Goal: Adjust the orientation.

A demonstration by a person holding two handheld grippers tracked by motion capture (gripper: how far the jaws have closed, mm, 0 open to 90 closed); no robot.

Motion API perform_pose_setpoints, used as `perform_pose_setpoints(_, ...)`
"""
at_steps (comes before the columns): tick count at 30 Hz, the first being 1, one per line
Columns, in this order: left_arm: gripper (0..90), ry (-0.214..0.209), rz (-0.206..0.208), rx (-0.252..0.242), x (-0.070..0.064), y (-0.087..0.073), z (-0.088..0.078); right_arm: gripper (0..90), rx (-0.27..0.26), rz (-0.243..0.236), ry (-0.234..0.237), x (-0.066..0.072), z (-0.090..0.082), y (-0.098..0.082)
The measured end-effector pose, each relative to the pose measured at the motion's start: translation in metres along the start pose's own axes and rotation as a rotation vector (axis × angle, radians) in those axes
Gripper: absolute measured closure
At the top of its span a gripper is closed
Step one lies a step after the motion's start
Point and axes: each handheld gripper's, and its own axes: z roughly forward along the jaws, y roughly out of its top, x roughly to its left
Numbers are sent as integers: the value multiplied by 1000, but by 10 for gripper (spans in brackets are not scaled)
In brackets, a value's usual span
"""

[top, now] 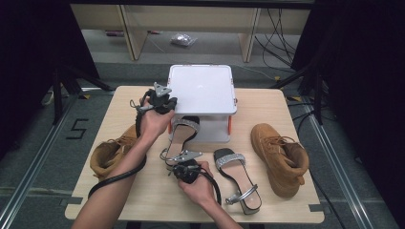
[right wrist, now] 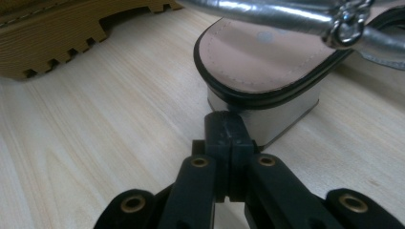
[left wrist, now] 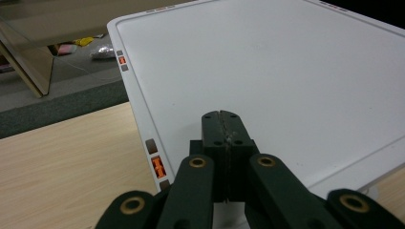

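Your left gripper [top: 168, 101] hangs over the left edge of the white box [top: 203, 88], jaws pressed together on nothing. Your right gripper [top: 177, 160] sits just in front of the box, also closed and empty, its tip at the block heel of the sandal [right wrist: 260, 71] leaning against the box. The box's orange side tabs [left wrist: 158, 166] may carry marks, too small to read.
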Motion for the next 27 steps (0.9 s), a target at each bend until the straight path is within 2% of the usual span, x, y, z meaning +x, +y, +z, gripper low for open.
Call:
perform_pose_setpoints(3, 898, 1, -5, -4, 0, 0, 0, 900, -7, 33, -5, 3, 1, -1)
perform_pose_setpoints(6, 898, 1, -2, -4, 0, -1, 0, 900, -7, 28, -6, 2, 1, -1)
perform_pose_setpoints(7, 898, 0, -3, -3, 0, -1, 0, 900, -13, 46, -11, 4, 1, -2)
perform_pose_setpoints(8, 899, 0, -4, -2, 0, 0, 0, 900, -46, 61, -15, 5, 4, -3)
perform_pose_setpoints(10, 899, 0, -5, -2, 1, 0, 0, 900, -42, 36, -33, 3, 2, -3)
perform_pose_setpoints(13, 899, -1, -4, -2, 1, 0, 0, 900, -29, 51, -49, 3, -1, -1)
perform_pose_setpoints(14, 899, -1, -4, -2, 1, 0, 0, 900, -37, 32, -59, 1, -1, -1)
perform_pose_setpoints(16, 898, -1, -1, -1, 1, 0, 0, 900, -40, 27, -60, 3, -3, -1)
perform_pose_setpoints(17, 898, -1, -4, -5, 0, -1, 0, 900, -30, 24, -29, 8, -5, 1)
perform_pose_setpoints(18, 899, -1, -4, -5, 0, -1, 0, 900, -30, 24, -29, 8, -5, 1)
perform_pose_setpoints(19, 899, 0, -4, -2, 0, 0, 0, 900, -35, 5, -14, 11, -2, 1)
perform_pose_setpoints(22, 899, 1, -3, -1, 0, 0, 0, 900, -32, 7, -5, 13, 1, 3)
perform_pose_setpoints(23, 899, 1, 1, -1, 0, 0, 0, 900, -95, 17, -16, 14, 8, 1)
perform_pose_setpoints(24, 899, 1, 0, 0, 0, 0, 0, 900, -73, 34, -2, 15, 9, 3)
perform_pose_setpoints(25, 899, 0, 0, -1, 0, 0, 0, 900, -39, 7, -2, 12, 7, 4)
perform_pose_setpoints(26, 898, 0, 1, 0, 0, 0, 0, 900, -40, -3, -8, 12, 8, 4)
perform_pose_setpoints(27, 899, 1, 1, 0, 0, 0, 0, 900, -34, 13, -4, 13, 9, 4)
